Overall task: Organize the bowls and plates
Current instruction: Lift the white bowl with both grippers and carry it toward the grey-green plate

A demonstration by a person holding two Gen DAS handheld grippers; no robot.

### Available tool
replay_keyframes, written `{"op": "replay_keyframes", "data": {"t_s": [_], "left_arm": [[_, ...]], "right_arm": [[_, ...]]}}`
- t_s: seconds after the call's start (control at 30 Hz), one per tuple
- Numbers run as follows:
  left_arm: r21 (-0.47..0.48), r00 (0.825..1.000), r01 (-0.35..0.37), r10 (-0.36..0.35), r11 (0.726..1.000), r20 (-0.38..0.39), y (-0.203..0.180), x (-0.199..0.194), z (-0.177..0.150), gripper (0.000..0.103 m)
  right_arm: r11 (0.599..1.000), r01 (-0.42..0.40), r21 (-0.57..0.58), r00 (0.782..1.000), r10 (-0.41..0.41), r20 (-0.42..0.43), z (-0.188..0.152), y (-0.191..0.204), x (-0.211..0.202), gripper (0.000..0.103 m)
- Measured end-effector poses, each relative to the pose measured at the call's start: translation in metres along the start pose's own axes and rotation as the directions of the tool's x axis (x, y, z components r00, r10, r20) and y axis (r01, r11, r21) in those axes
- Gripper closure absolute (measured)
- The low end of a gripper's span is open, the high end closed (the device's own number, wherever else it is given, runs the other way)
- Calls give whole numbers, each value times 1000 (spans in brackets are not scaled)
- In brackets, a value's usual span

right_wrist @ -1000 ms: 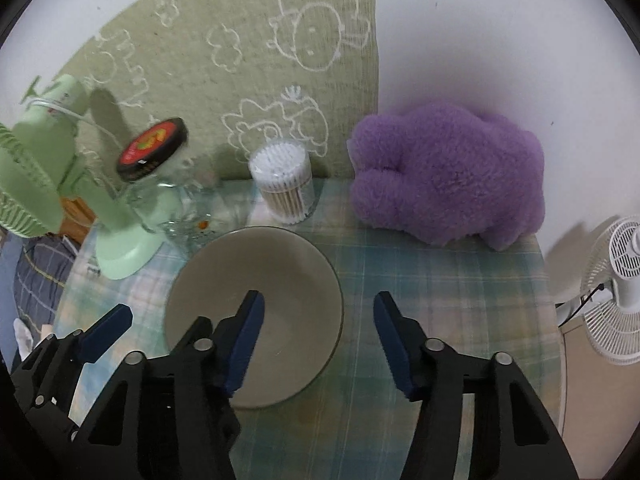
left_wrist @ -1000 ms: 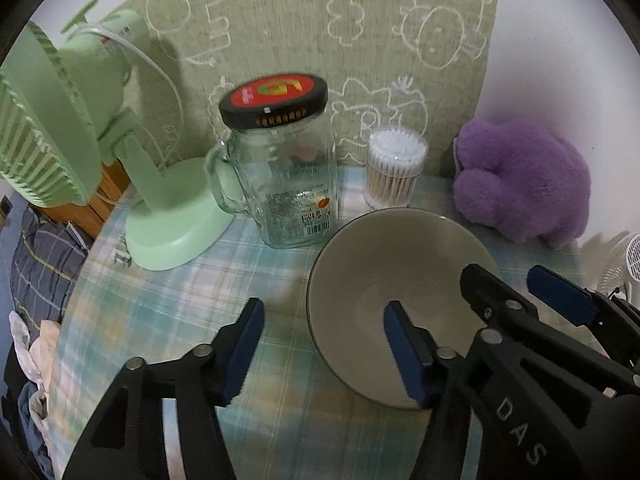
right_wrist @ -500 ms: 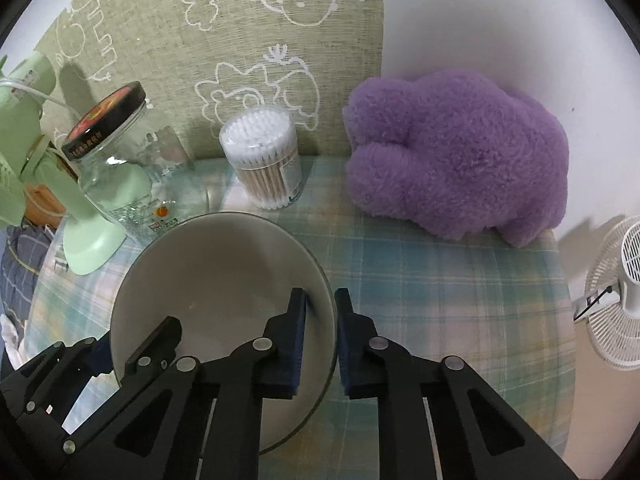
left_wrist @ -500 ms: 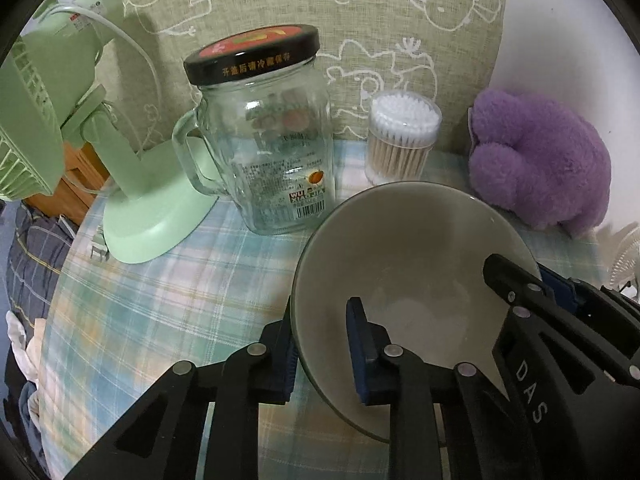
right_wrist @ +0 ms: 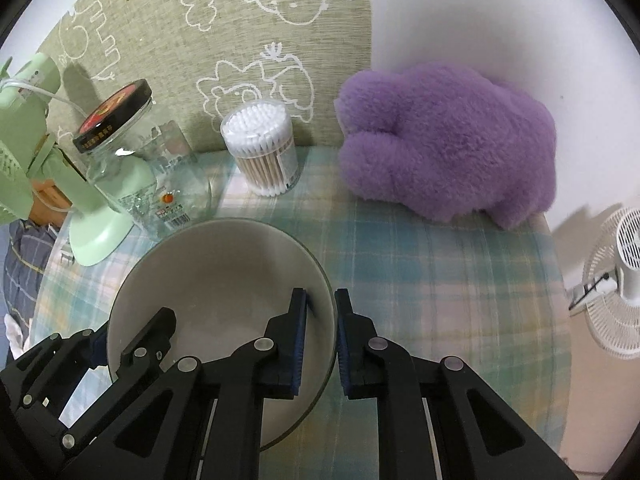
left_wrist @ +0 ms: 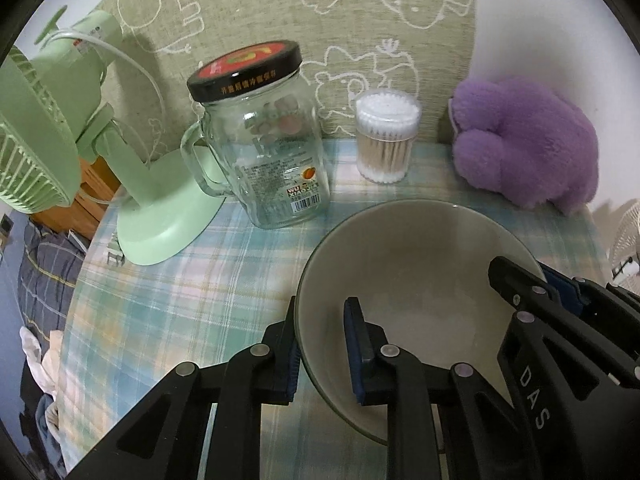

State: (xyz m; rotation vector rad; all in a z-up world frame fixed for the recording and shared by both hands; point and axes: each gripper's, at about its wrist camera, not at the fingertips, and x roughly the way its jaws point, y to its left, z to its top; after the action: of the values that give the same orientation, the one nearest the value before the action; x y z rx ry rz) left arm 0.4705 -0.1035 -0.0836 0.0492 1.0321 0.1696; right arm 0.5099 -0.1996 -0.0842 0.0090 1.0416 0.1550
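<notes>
**Both grippers clamped on one bowl rim**

Grey bowl lower centre-right of left wrist frame, over plaid tablecloth; contact with cloth not clear. Left gripper closed on near-left rim, one blue pad inside, one outside. Right gripper pinching opposite rim, lower centre of right wrist frame, bowl lower left there, one pad each side of wall.

Glass jar with black-red lid upper centre, just behind bowl. Green desk fan far left, beside jar. Cotton swab tub upper centre-right against patterned backdrop. Purple plush upper right, apart from bowl. White fan at right edge.
</notes>
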Motion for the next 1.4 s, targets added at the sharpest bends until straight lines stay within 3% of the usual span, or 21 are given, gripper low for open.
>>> {"op": "replay_keyframes", "data": {"t_s": [0.4,0.93,1.4], "left_arm": [[7,999,20,-20,1000,39,5,-54,-19,86],[1,990,50,-50,999,131,29,-147,-64,86],[49,974,119,-126,992,188,68,-214,-120,86]], "right_arm": [[1000,26,4,999,-26,32,-25,-2,-61,86],[998,55,2,993,-55,105,-65,25,-159,86],[991,126,38,977,-131,170,-127,69,-242,86]]}}
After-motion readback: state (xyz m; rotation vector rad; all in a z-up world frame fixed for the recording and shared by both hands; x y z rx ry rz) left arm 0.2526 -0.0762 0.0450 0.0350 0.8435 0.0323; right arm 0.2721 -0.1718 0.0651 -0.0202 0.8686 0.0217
